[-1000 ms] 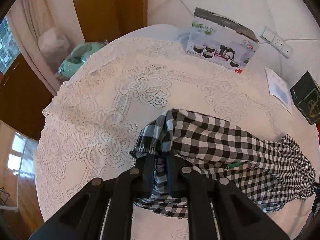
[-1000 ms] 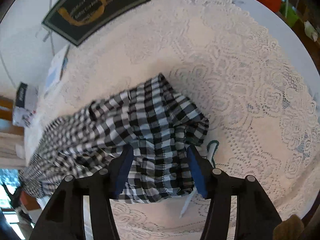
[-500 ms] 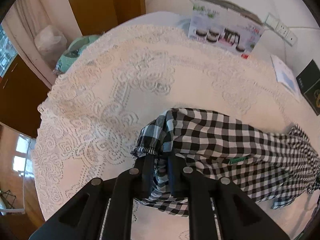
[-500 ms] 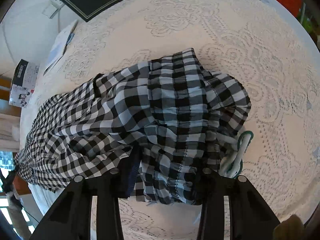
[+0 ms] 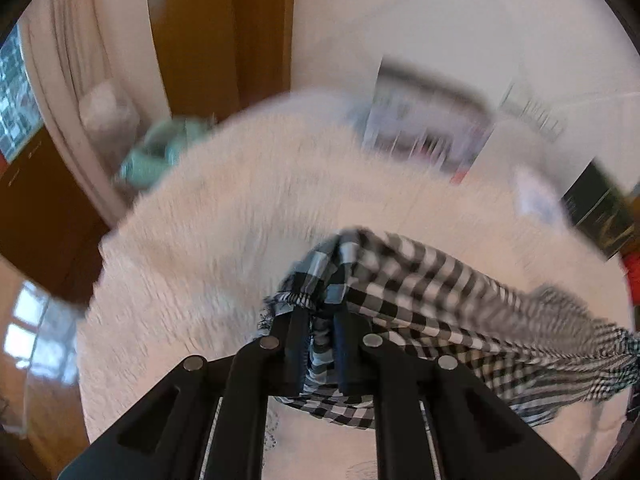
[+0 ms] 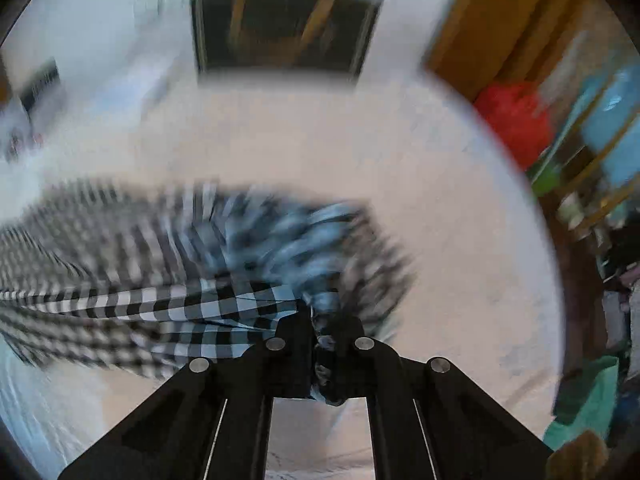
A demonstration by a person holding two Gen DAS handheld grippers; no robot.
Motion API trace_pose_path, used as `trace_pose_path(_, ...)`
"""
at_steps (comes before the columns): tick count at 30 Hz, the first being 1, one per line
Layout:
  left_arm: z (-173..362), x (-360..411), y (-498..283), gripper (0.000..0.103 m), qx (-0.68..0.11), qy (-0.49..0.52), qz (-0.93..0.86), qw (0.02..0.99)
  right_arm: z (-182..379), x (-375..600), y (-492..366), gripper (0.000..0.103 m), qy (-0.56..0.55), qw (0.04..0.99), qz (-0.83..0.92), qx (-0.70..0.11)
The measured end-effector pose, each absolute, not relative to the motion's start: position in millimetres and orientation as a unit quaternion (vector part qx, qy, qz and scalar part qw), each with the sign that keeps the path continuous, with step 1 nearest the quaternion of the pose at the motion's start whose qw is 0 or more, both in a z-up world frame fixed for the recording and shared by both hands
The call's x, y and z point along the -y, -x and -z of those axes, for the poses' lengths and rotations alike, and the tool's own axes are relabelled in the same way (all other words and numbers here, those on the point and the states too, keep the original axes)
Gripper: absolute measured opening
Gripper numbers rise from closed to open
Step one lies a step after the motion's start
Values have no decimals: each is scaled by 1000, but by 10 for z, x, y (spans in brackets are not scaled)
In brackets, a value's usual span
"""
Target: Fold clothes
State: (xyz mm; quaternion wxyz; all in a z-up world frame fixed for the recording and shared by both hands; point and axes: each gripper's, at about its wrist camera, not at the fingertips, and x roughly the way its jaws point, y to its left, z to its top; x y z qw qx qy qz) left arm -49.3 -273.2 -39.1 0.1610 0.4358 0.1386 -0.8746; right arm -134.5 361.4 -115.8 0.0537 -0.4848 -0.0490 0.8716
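Both views motion-blurred. Left wrist view: wooden door panels upper left; green object (image 5: 160,152) at the left table edge; lace tablecloth (image 5: 224,240) covers the round table, wide bare stretch left and centre; left gripper (image 5: 320,320) bottom centre, jaws pinched on a gathered hem of the checked garment (image 5: 432,280); cloth runs taut from the jaws to the lower right edge, sagging underneath; printed box (image 5: 424,128) upper centre-right, dark box (image 5: 600,208) at the right edge, both clear of the cloth. Right wrist view: garment (image 6: 168,264) spans from the left edge to centre; right gripper (image 6: 328,320) bottom centre, jaws have just been closing, now pressed tight on a bunched fold; bare tablecloth (image 6: 460,240) right of it up to the table rim; dark box (image 6: 280,28) top centre; red object (image 6: 512,116) beyond the right rim.
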Motion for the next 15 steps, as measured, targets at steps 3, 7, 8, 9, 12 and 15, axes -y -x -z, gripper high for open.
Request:
trace_pose_path(3,-139,2728,340,9,-136,-385,902,140,317,-3702,974,4,390,63,-918,38)
trace_pose_path(7,-896,2775,71,9,-141,-308,933,119,-759,-3629,366,4,261,65,-963,29)
trace_pose_path(8,-1044,2796,-9,9,-146,-290,939,112,-1001,-3571,194,4,228,65,-971,31)
trace_pose_path(9,-1243,2830,-112,9,-151,-268,945,106,-1223,-3541,9,4,199,61,-978,30)
trace_pose_path(12,-1594,2906,-238,9,-159,-237,954,91,-1849,-3533,-511,4,121,35,-992,12)
trace_pose_path(15,-1833,2955,-203,13,-157,-226,958,80,-2235,-3543,-742,4,77,13,-997,3)
